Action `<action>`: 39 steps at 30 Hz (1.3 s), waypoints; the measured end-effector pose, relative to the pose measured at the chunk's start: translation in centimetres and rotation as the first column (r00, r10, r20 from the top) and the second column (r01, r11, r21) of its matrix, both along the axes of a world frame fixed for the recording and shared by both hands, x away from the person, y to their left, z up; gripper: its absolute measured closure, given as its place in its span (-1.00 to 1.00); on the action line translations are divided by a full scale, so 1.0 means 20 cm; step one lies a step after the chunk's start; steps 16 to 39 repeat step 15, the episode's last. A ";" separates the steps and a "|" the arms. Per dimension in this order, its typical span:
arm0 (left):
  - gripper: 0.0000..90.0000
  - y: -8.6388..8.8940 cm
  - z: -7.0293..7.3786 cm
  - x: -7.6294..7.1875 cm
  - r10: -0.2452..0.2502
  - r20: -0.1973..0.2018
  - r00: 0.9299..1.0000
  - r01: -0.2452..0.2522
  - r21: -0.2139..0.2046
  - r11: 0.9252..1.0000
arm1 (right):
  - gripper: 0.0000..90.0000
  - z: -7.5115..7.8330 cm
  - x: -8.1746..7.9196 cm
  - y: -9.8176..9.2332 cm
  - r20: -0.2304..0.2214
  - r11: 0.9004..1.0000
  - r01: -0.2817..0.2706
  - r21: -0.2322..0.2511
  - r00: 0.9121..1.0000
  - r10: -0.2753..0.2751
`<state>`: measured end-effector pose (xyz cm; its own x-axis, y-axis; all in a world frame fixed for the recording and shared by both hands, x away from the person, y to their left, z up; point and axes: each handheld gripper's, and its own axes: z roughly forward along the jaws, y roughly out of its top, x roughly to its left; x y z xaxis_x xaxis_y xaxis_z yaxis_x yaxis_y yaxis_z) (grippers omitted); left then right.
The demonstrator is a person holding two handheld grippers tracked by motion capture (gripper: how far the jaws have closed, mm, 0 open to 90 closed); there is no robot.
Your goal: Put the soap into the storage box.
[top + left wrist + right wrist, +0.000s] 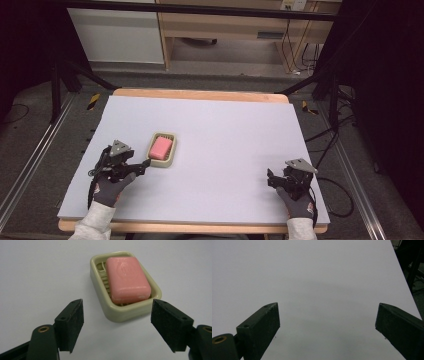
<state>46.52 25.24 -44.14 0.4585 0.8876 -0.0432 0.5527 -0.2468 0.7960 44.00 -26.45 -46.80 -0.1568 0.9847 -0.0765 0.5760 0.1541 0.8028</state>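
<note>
- Your desk (pixel 225 145) carries a pale lilac sheet over a wooden top, and its wood edge shows along the far and near sides.
- Your left claw (pixel 146 163) sits just at the soap dish's near-left corner, with your gloved left hand (pixel 111 189) behind it. In the left gripper view its jaws stand wide apart, one on either side of the dish's near end, and hold nothing. From above the tip looks close to the dish rim, but you cannot tell whether it touches.
- Your right claw (pixel 270 178) is well apart from the soap dish, far to its right near the desk's right edge, held in your gloved right hand (pixel 300 202). In the right gripper view its jaws are spread wide over bare lilac sheet and are empty.
- The soap dish (pixel 171 149) is a cream, rounded rectangular tray lying flat on the left half of the desk.
- The pink soap (pixel 161 147) lies flat inside the soap dish on its ribbed floor, and sits toward one side so that some ribs show beside it.
</note>
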 end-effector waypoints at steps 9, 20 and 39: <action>-0.45 0.11 -0.07 -0.06 0.057 -0.002 0.998 -0.057 0.003 0.998 | -0.87 0.00 -0.01 -0.04 -0.005 1.000 0.021 0.002 1.000 -0.021; -0.45 0.14 -0.11 -0.07 0.084 -0.011 0.996 -0.084 0.040 0.996 | -0.87 -0.01 -0.02 -0.05 -0.014 1.000 0.024 0.003 1.000 -0.024; -0.45 0.14 -0.11 -0.07 0.084 -0.011 0.996 -0.084 0.040 0.996 | -0.87 -0.01 -0.02 -0.05 -0.014 1.000 0.024 0.003 1.000 -0.024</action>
